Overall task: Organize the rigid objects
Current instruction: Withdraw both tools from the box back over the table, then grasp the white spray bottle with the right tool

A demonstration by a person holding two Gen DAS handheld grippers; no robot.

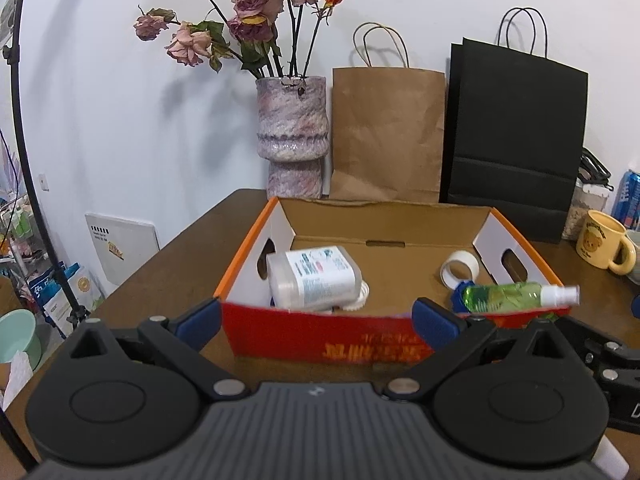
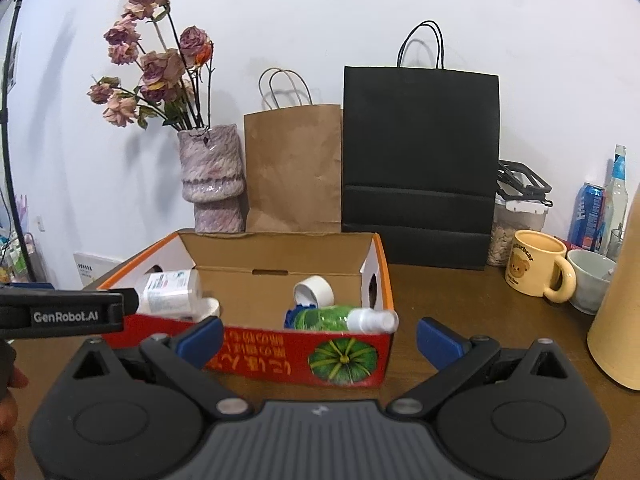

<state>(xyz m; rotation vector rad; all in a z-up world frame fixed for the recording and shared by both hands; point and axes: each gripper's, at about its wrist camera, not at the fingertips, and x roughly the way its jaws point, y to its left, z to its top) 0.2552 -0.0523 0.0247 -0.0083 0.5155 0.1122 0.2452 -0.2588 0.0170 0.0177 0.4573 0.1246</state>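
Observation:
A cardboard box with a red front and an orange rim stands open on the brown table, right in front of both grippers. Inside lie a white labelled bottle on its side at the left and a white tape roll at the back right. A green spray bottle lies across the front right corner, its white nozzle poking over the rim, on top of something blue. My left gripper is open before the front wall, holding nothing. My right gripper is open too, just short of the box and the spray bottle.
Behind the box stand a vase of dried roses, a brown paper bag and a black paper bag. To the right are a yellow bear mug, a white cup, a blue can and a tall tan cylinder.

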